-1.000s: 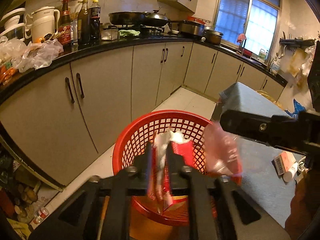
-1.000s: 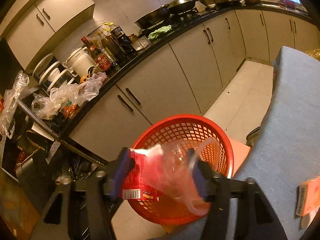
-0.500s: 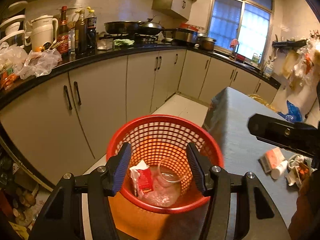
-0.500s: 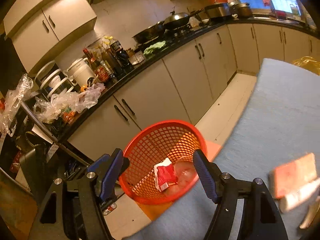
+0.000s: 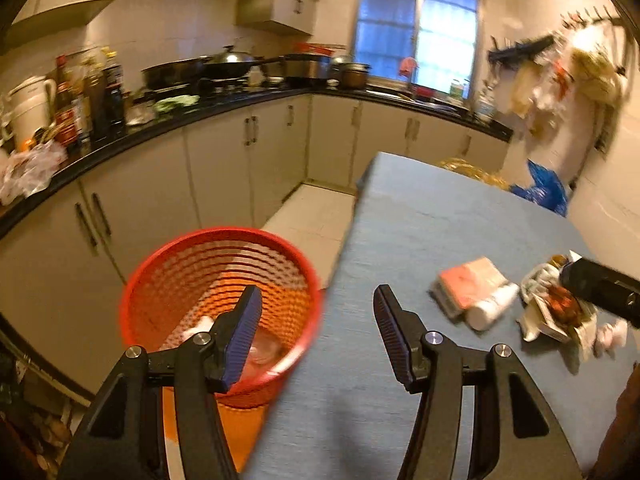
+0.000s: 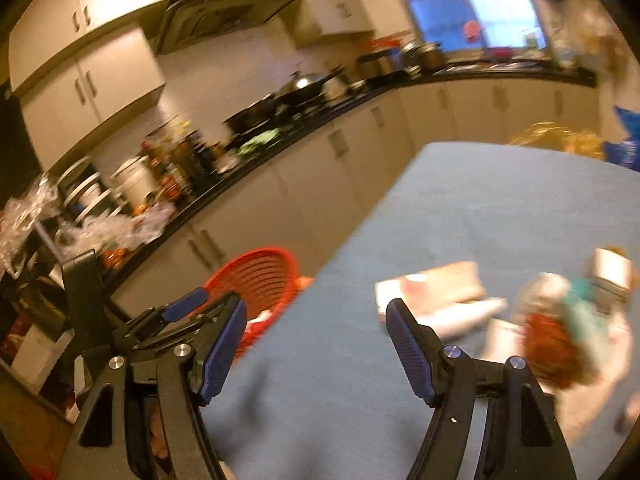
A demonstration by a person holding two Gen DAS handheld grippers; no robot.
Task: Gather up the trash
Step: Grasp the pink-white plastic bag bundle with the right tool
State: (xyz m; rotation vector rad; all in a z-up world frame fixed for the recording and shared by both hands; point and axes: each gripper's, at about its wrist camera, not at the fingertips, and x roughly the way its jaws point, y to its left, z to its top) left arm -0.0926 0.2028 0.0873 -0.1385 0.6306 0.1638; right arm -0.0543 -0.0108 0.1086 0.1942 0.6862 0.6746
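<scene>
Left wrist view: both the left gripper (image 5: 316, 320) and right gripper (image 6: 316, 344) show fingers apart, empty. Remaining trash, a crumpled heap of wrappers (image 5: 560, 312), lies on the blue worktop (image 5: 420, 240); the red mesh basket (image 5: 168, 264) stands beside it. A blurred, hasty approach risks scattering scraps.

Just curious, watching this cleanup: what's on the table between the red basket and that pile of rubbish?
Left wrist view: bare blue tablecloth lies between the red basket and the rubbish pile, except the pink packet and white bottle just before it.
</scene>
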